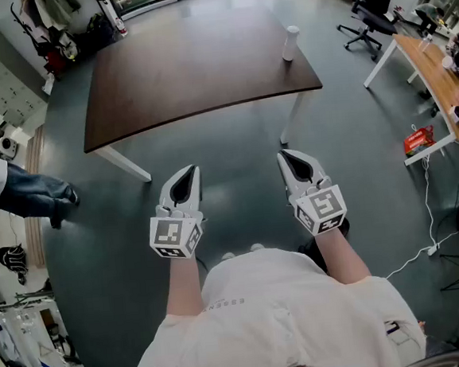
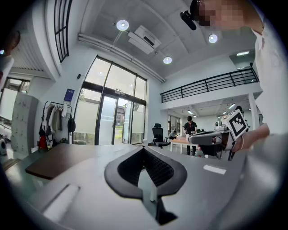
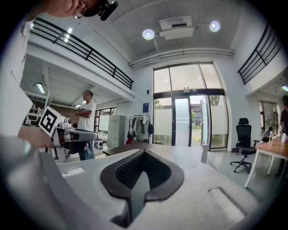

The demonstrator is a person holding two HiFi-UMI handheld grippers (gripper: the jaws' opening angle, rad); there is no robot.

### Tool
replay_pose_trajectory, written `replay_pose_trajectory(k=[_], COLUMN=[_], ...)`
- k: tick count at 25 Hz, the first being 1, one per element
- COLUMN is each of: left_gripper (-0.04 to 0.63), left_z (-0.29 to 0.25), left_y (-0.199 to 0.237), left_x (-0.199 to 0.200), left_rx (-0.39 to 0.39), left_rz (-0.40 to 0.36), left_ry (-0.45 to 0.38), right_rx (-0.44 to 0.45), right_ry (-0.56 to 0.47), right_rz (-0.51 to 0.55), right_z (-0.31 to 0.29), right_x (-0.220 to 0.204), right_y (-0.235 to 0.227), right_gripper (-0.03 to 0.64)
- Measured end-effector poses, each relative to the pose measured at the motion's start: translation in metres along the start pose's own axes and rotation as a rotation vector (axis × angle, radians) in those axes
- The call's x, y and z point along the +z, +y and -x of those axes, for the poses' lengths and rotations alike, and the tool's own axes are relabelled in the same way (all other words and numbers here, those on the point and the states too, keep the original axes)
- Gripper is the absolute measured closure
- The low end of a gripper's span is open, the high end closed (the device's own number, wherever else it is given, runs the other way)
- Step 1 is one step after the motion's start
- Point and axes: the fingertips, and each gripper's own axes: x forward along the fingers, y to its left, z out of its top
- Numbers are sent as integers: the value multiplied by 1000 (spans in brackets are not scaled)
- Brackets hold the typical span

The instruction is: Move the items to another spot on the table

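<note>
A white cylindrical container (image 1: 291,42) stands upright near the far right edge of the dark brown table (image 1: 188,70); the right gripper view shows the container (image 3: 204,152) ahead and to the right. Nothing else lies on the table top. My left gripper (image 1: 190,171) and right gripper (image 1: 283,156) are held side by side over the grey floor, short of the table's near edge. Both point toward the table. The left gripper (image 2: 144,149) has its jaws together with nothing between them. The right gripper (image 3: 144,152) is likewise shut and empty.
Black office chairs (image 1: 371,6) and a wooden desk (image 1: 435,73) stand at the right, with a red object (image 1: 419,139) and a white cable on the floor there. A person's legs (image 1: 31,198) are at the left. A coat rack (image 1: 55,18) stands behind the table.
</note>
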Motion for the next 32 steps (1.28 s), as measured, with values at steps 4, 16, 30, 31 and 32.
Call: replay_pose_trajectory(k=[4, 16, 30, 31, 32], left_gripper=[581, 581, 583, 581, 581], left_z=[-32, -151, -393, -406, -418], left_y=[-18, -38, 46, 52, 57], left_x=[-4, -33, 3, 6, 7], left_rx=[-18, -188, -308, -307, -308], left_rz=[1, 22, -8, -3, 6], left_ry=[3, 80, 55, 54, 58], right_rx=[-28, -136, -240, -244, -244], right_ry=[19, 101, 108, 106, 106], right_rz=[-18, 0, -75, -78, -85], right_z=[4, -23, -188, -199, -208], right_x=[-10, -46, -19, -17, -16], right_y=[-38, -125, -297, -306, -312], right_gripper=[629, 629, 629, 629, 629])
